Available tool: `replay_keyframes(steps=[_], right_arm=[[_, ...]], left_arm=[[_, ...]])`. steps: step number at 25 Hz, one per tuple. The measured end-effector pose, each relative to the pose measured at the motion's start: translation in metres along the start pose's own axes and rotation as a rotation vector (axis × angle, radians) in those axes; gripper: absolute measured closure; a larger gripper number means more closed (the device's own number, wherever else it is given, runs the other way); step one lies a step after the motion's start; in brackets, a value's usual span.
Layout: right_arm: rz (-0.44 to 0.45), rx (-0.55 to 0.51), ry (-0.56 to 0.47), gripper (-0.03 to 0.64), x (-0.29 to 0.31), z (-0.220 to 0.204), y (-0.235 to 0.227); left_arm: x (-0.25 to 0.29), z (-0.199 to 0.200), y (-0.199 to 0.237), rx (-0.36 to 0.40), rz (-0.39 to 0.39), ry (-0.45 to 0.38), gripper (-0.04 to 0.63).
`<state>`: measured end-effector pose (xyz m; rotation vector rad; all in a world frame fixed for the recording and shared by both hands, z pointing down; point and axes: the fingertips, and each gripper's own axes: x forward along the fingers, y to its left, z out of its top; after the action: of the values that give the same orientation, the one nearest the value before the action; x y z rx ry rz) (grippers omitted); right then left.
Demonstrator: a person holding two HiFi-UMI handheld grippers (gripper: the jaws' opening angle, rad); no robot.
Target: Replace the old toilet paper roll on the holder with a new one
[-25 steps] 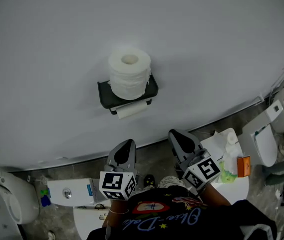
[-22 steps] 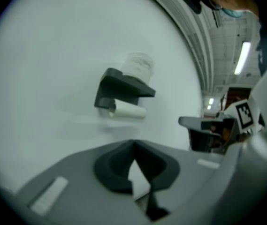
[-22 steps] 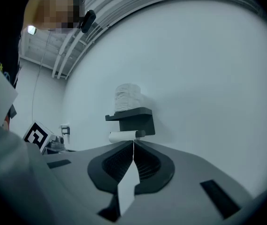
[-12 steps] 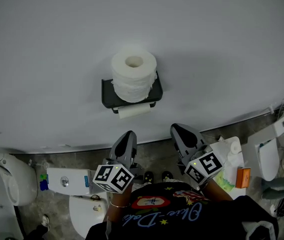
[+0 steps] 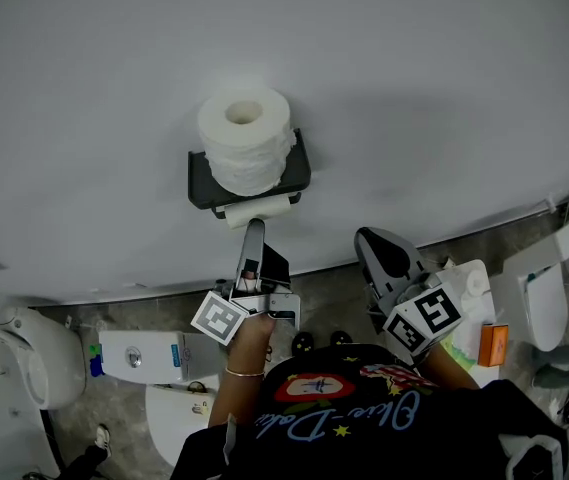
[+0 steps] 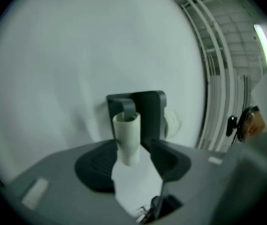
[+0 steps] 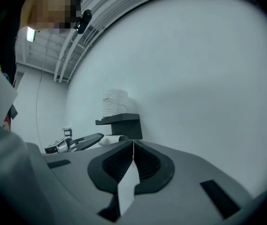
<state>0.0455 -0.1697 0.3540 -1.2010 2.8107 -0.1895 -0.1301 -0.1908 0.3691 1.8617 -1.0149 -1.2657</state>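
Note:
A black wall holder carries a full white roll standing on its top shelf. Under the shelf, the nearly bare old tube hangs on the bar. My left gripper is turned on its side and reaches up just below that tube. In the left gripper view its jaws are opening, with the tube in the gap at their tips and the pads clear of it; the holder is behind. My right gripper hangs lower right, shut and empty, facing the holder and the full roll.
A white toilet and a cistern with a flush button lie lower left. Another toilet is at the right, beside a white surface with a bottle and an orange box. The pale wall fills the upper view.
The left gripper has rolled onto its side, risen to the old tube and opened its jaws. The right gripper shifted slightly and stays shut.

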Motion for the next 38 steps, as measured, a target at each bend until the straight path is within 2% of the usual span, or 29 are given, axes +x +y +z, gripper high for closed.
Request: replay_keyframes(steps=[5,8,9,13,19,28,30,31,35,38], right_arm=[[-0.021,0.003,0.021,0.603,-0.005,-0.007,-0.009],[-0.033,0.002,0.024,0.603,-0.007,-0.007,-0.013],[-0.039,0.001,0.023,0.603,-0.008,-0.007,-0.015],[-0.067,0.009,0.023,0.603,-0.011,-0.007,-0.023],[-0.140,0.027,0.015,0.603,-0.025,-0.007,-0.041],[-0.340,0.039,-0.017,0.603,-0.083,-0.001,-0.085],[-0.364,0.051,-0.018,0.603,-0.090,-0.004,-0.090],[-0.367,0.058,-0.016,0.603,-0.092,-0.006,-0.091],[-0.328,0.080,-0.009,0.603,-0.080,-0.011,-0.090],[-0.267,0.074,-0.006,0.603,-0.062,-0.011,-0.082]], left_arm=[[0.011,0.010,0.001,-0.067,-0.059,-0.084,0.390],[0.017,0.012,0.006,-0.084,-0.053,-0.098,0.390],[0.017,0.013,0.007,-0.080,-0.046,-0.103,0.414],[0.019,0.012,0.007,-0.028,-0.047,-0.094,0.422],[0.044,-0.021,0.004,-0.014,-0.078,0.015,0.423],[0.078,-0.120,0.005,-0.017,-0.110,0.246,0.422],[0.071,-0.138,0.005,0.046,-0.093,0.315,0.422],[0.065,-0.144,0.005,0.109,-0.079,0.355,0.422],[0.035,-0.144,0.008,0.499,0.009,0.489,0.420],[0.013,-0.122,0.011,0.721,0.103,0.501,0.420]])
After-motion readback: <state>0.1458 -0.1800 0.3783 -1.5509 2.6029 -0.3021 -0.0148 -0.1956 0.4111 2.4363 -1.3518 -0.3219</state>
